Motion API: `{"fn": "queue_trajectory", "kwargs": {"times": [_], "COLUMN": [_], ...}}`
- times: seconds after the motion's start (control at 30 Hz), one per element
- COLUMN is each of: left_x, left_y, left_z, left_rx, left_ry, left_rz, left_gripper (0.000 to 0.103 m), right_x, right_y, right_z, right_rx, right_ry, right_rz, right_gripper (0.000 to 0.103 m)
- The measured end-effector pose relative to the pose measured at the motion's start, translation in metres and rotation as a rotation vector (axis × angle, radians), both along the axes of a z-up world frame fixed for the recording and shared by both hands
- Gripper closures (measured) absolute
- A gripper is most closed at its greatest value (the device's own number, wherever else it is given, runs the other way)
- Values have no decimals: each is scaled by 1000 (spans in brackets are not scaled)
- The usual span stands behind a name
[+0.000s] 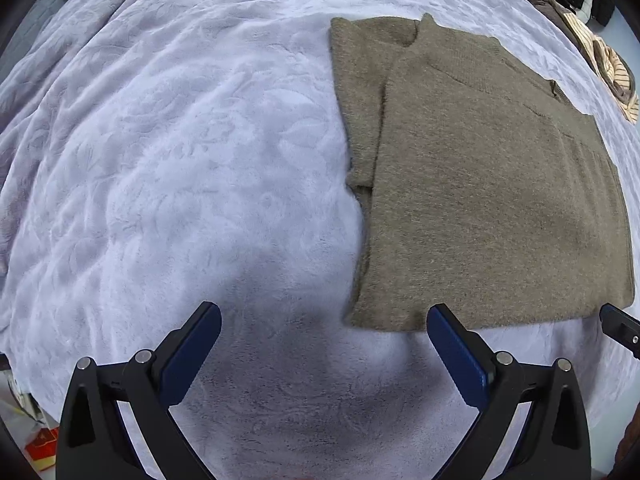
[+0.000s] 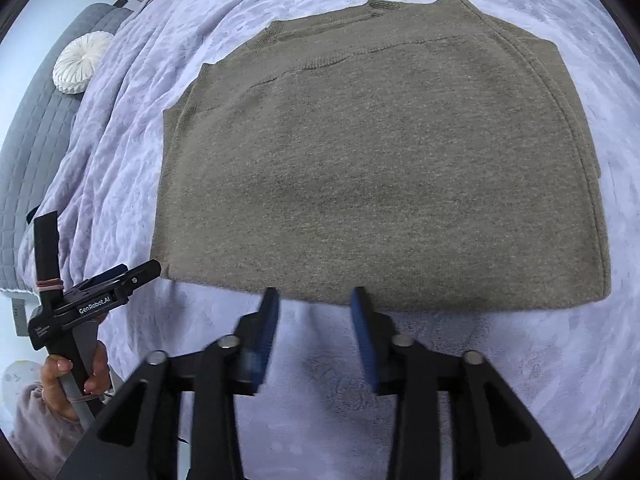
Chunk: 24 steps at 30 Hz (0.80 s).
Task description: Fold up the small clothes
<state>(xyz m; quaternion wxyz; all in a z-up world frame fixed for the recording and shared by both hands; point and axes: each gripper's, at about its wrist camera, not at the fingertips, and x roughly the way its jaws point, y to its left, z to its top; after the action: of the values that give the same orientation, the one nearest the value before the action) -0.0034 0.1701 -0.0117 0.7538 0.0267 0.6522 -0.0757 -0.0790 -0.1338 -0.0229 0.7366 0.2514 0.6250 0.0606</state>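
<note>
From the left wrist view, the left gripper (image 1: 324, 320) points down at the lavender blanket (image 1: 180, 160), its blue-padded fingers (image 1: 192, 352) spread as wide as they go with nothing but blanket between them. The olive-brown knitted sweater (image 1: 480, 184) lies flat just beyond and to the right of it, already folded into a neat block: one side panel is turned in along the left edge and the near hem runs straight, close behind the right finger without being pinched. A tip of the right gripper (image 1: 620, 330) shows at the right edge, and a heap of other clothes (image 1: 600, 52) waits at the far corner of the bed. From the right wrist view, the right gripper (image 2: 314, 300) hovers at the near edge of the sweater (image 2: 380, 160), its fingers moderately apart and blurred, holding nothing; the cloth edge lies just past the tips. The left gripper (image 2: 132, 274) appears at lower left, held by a hand (image 2: 76, 380), beside the sweater's near-left corner. I judge this garment essentially folded and released, perhaps needing one more halving; the pile remains.
</note>
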Motion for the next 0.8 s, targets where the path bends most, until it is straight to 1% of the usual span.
{"fn": "queue_trajectory", "kwargs": {"times": [0.07,0.13,0.2,0.27,0.33,0.4,0.43,0.47,0.5,0.53,0.57,0.67,0.7,0.73,0.8], "left_x": [-2,-3,-3,-2,-4,-7,-10,-11,-13,-13,-13,-11,-9,-2,3], "left_y": [15,29,46,60,70,79,78,80,83,84,87,89,89,84,84], "left_z": [2,7,12,15,19,24,27,29,31,33,33,37,37,34,26], "left_rx": [-10,-37,-50,-52,-60,-70,-75,-74,-72,-73,-80,-116,-122,-125,-133], "left_ry": [-6,-18,-34,-49,-60,-63,-68,-75,-88,-100,-111,-148,-164,-167,-141], "left_rz": [11,46,85,109,114,109,106,104,101,97,97,110,119,122,121], "left_gripper": [0,0,0,0,0,0,0,0,0,0,0,0,0,0,0], "right_x": [4,9,16,23,32,41,46,49,54,57,61,66,67,67,65], "right_y": [11,26,45,66,87,102,110,117,123,127,129,131,133,135,141], "right_z": [-2,-8,-23,-42,-60,-73,-80,-85,-89,-90,-88,-64,-59,-58,-65], "right_rx": [70,182,327,437,510,574,607,634,659,653,634,606,591,578,541], "right_ry": [0,4,34,70,81,71,75,82,91,108,115,40,32,38,82], "right_rz": [16,16,-11,-57,-107,-168,-204,-229,-249,-255,-249,-187,-169,-159,-140], "right_gripper": [48,48,48,48,48,48,48,51,58,93,98,98,98,98,98]}}
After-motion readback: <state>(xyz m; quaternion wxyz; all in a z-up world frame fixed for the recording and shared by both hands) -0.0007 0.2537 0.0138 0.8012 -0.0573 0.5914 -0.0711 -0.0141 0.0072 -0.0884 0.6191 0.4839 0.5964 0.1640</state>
